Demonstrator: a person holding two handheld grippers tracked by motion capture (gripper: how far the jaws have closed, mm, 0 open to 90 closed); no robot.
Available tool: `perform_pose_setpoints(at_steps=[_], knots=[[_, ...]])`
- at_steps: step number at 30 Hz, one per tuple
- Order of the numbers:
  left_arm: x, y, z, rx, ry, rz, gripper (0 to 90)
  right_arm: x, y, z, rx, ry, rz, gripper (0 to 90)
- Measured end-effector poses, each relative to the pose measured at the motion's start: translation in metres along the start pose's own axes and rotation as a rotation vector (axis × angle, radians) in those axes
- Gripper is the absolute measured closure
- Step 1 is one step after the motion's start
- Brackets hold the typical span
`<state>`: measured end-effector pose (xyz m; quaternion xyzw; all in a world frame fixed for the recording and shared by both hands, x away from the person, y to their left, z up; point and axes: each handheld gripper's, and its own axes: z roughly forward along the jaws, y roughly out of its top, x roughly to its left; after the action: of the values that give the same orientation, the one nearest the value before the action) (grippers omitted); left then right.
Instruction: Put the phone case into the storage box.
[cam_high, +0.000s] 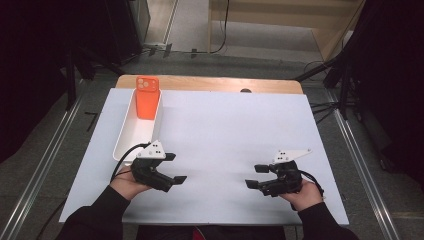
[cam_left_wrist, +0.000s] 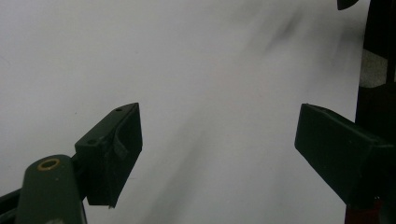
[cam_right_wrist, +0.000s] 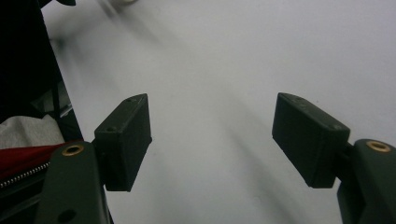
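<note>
Both grippers hang low over the near part of the desk (cam_high: 225, 130), each in one of the person's hands, and both stand open with nothing between the jaws. Left gripper (cam_high: 176, 167) points toward the middle of the desk, its jaws spread wide; in the left gripper view its own two black jaws rise from the bottom corners with only bare white desk surface (cam_left_wrist: 196, 70) between and beyond them. Right gripper (cam_high: 256, 176) faces it from the other side, jaws likewise apart, and in the right gripper view the white surface (cam_right_wrist: 224, 60) runs clear between the two pads. The two grippers point at each other across a bare stretch of desk, well apart.

Beyond the left gripper, on its outer side, lies a long white tray (cam_high: 131, 136); the tray's near end sits just behind that gripper's grey three-cornered plate, and a black cable loops from the gripper past the tray's near corner. An orange phone (cam_high: 147, 97) leans in the tray's far end, camera side up, its top edge sticking out past the far rim. The phone is well away from the left gripper and farther still from the right gripper, diagonally across the desk from it. Neither gripper touches the tray or the phone.

A strip of bare wood shows along the desk's far edge beyond the white cover.
</note>
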<state>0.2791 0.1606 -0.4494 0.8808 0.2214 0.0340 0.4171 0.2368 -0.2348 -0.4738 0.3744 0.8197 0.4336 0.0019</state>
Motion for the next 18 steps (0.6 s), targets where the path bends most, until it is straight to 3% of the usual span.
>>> perform_pose_setpoints(at_steps=[7, 18], knots=[[-0.0034, -0.0063, 0.0012, 0.042, -0.016, 0.029, 15.1, 0.0001, -0.0002, 0.0, -0.004, 0.003, 0.001, 27.2], [-0.0046, -0.0106, 0.0014, 0.049, -0.022, 0.042, 15.0, 0.0003, -0.0001, 0.0003, -0.005, 0.004, 0.001, 27.2]])
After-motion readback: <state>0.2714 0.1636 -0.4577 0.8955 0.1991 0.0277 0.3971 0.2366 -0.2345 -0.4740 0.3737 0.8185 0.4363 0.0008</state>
